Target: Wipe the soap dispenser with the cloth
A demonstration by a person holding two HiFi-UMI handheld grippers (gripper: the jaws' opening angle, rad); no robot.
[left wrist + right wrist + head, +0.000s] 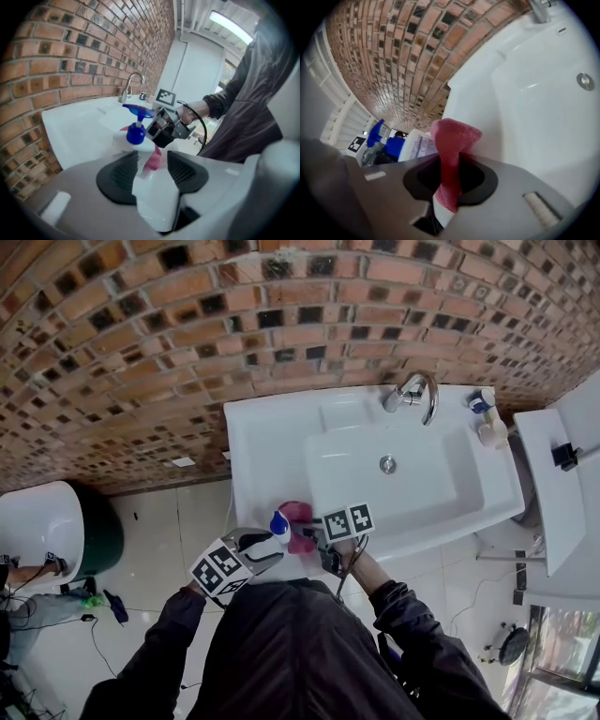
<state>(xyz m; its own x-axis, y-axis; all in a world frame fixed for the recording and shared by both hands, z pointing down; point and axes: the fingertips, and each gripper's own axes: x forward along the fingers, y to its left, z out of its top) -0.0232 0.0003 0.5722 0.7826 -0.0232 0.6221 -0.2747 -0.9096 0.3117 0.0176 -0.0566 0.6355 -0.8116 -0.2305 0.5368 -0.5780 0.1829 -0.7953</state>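
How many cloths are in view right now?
1: the pink cloth clamped in the right gripper, beside the soap dispenser held by the left gripper; others may be hidden.

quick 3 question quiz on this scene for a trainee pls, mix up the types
1. What does the right gripper hold? A) a sponge B) a pink cloth C) nothing
2. True or false: the left gripper is shut on the soap dispenser.
3. Fill in: the dispenser's pump is ____ in colour.
Key: 1 B; 2 true; 3 blue.
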